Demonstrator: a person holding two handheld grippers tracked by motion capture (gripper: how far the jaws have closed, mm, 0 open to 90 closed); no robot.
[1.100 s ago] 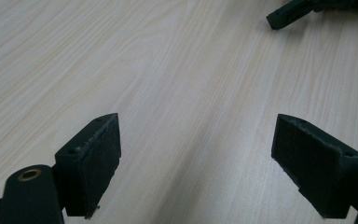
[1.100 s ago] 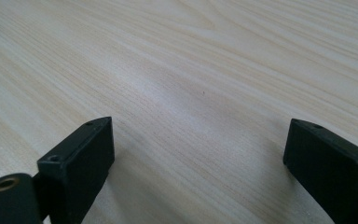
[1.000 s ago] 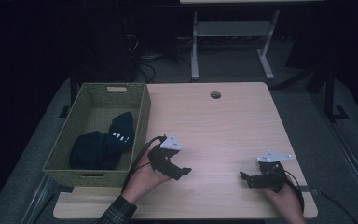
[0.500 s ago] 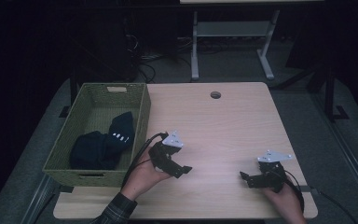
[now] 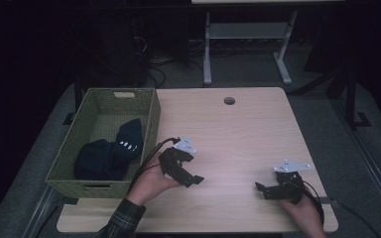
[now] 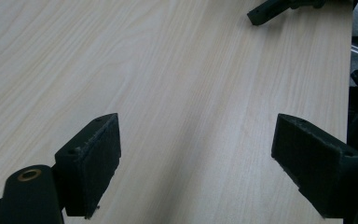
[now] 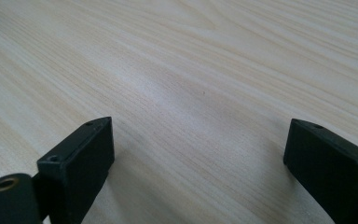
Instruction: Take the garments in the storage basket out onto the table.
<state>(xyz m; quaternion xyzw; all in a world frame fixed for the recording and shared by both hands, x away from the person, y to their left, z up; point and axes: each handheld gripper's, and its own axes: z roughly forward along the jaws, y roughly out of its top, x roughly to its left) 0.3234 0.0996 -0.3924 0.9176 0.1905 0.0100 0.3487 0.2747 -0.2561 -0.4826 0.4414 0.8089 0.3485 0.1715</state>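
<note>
A woven green basket (image 5: 151, 114) stands at the table's left edge with dark socks (image 5: 111, 153) lying inside it. Just right of the basket, my left gripper (image 5: 194, 181) rests low over the wooden table (image 5: 238, 134), held by a hand with a plaid sleeve. Its jaws stand wide apart with bare wood between them (image 6: 196, 154). My right gripper (image 5: 261, 189) sits near the front right corner, pointing left, jaws spread and empty (image 7: 198, 158). The tip of the right gripper's jaw (image 6: 265, 11) shows far off in the left gripper view.
A round cable hole (image 5: 229, 100) is set in the table's far edge. A white desk frame (image 5: 248, 34) and cables lie on the dark floor behind. The table's front edge (image 5: 198, 225) runs close under both hands.
</note>
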